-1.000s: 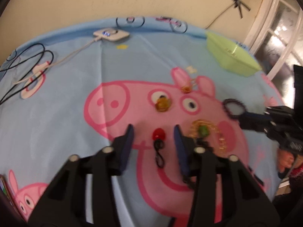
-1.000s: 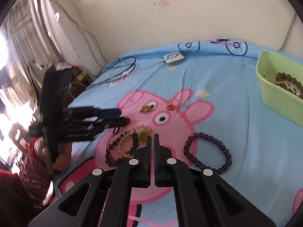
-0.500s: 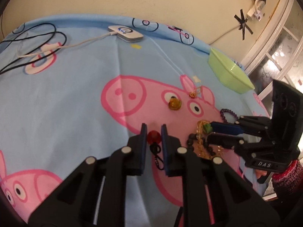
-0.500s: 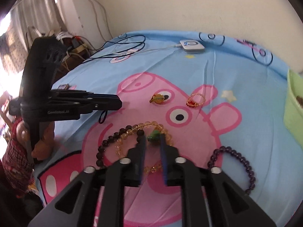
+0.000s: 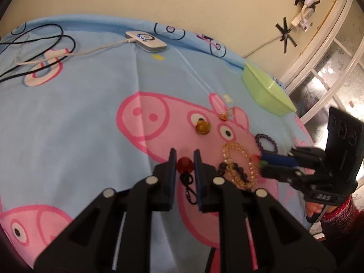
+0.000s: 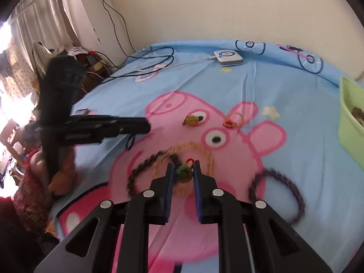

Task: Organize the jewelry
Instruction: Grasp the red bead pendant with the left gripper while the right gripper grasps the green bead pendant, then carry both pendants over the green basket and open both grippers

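**Both claws pinch charms on the cartoon-pig sheet**

Around the left gripper (image 5: 184,159), an amber charm (image 5: 203,127) lies at 12 o'clock, a small gold ring (image 5: 226,114) at 1 o'clock, and a tangle of clear yellow beads (image 5: 238,157) and dark beads (image 5: 234,173) at 3 o'clock. A purple bead bracelet (image 5: 266,142) sits just beyond them, with the green plastic tray (image 5: 264,88) far off at 2 o'clock near the window. A white puck-shaped device (image 5: 146,41) with its cord and loose black cables (image 5: 45,36) lies at 11 o'clock by the wall.

The surface is a light-blue cotton sheet (image 5: 79,113) printed with a pink pig, creased down the middle, set against a cream wall.

The left gripper's jaws have just been closing and now press a round red charm (image 5: 184,164), whose black loop cord trails back between them. The right gripper (image 6: 183,170) stands nearly closed on a fuzzy green charm (image 6: 183,173) with a red knot, lying over the yellow beads.
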